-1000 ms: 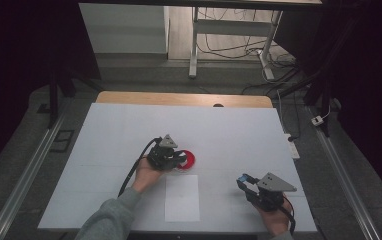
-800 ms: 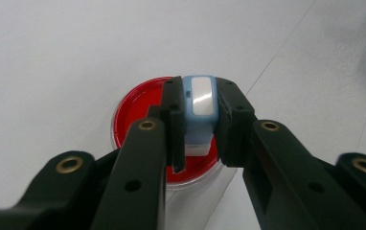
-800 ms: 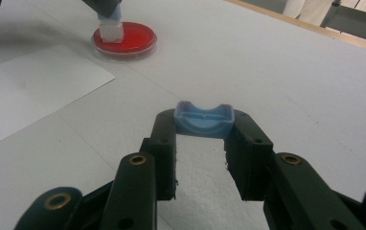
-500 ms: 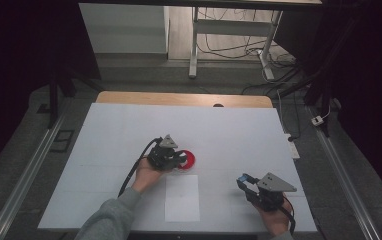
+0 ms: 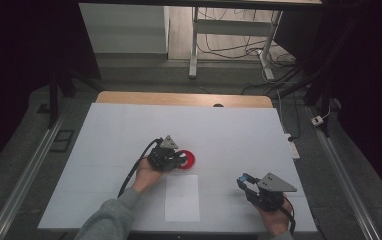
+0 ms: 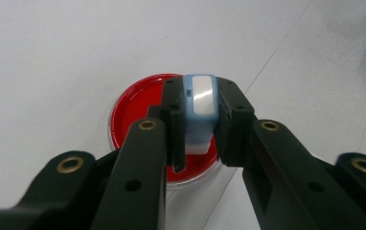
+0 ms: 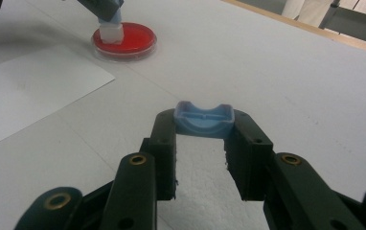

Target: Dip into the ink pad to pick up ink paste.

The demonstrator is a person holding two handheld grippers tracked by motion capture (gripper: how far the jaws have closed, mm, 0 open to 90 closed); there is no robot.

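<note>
A: Where do we stand with the left gripper (image 5: 179, 161)?

B: We see it near the middle of the table (image 5: 104, 130), held in the left hand (image 5: 146, 176), with its cable (image 5: 134, 167) trailing back toward the sleeve (image 5: 106, 220). In the left gripper view its jaws are clamped on a blue stamp (image 6: 200, 103) with a white base, one jaw on each side.

A: And where is that stamp?

B: Over the red pad (image 6: 138, 108), a round dish with a clear rim. In the right gripper view we see the white base down on the red surface (image 7: 123, 36), toward the near edge of the dish. From above, the pad (image 5: 189, 159) lies just beyond the left gripper, partly hidden by it.

A: What about the right gripper (image 5: 243, 181)?

B: It sits near the front right of the table, in the right hand (image 5: 274, 220), well apart from the left one. Its jaws hold a blue cap (image 7: 203, 120) between their tips, a small curved piece with the hollow side up. We see it just above the table surface.

A: Anything else on the table?

B: A white paper (image 5: 181, 197) lies flat between the two grippers, just in front of the pad. In the right gripper view it (image 7: 32, 91) lies beside the pad, not touching it.
</note>
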